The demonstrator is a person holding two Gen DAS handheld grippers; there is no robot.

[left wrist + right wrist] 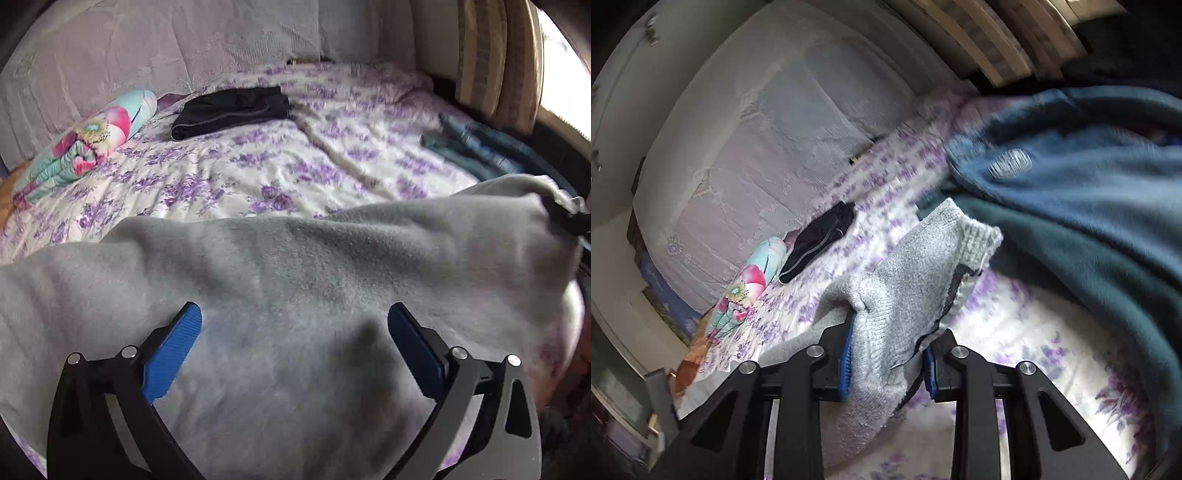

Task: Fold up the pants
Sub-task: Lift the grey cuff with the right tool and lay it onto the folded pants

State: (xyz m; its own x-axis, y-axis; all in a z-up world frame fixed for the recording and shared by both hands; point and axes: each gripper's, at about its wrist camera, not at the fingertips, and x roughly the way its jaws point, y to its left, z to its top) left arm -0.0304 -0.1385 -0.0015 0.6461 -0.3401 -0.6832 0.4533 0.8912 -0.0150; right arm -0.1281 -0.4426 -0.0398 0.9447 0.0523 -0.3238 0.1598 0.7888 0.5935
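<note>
The grey fleece pants (295, 280) lie spread across the near part of the bed. My left gripper (293, 317) is open, its blue pads wide apart just above the grey cloth and holding nothing. My right gripper (890, 332) is shut on a bunch of the grey pants (908, 288) near the ribbed cuff (982, 236), lifted off the sheet. In the left wrist view the held end rises at the far right (546, 199).
The bed has a white sheet with purple flowers (258, 173). Folded dark pants (232, 110) and a floral bundle (85, 144) lie at the far left. Blue and dark green garments (1089, 206) lie to the right. A grey sofa back (147, 48) stands behind.
</note>
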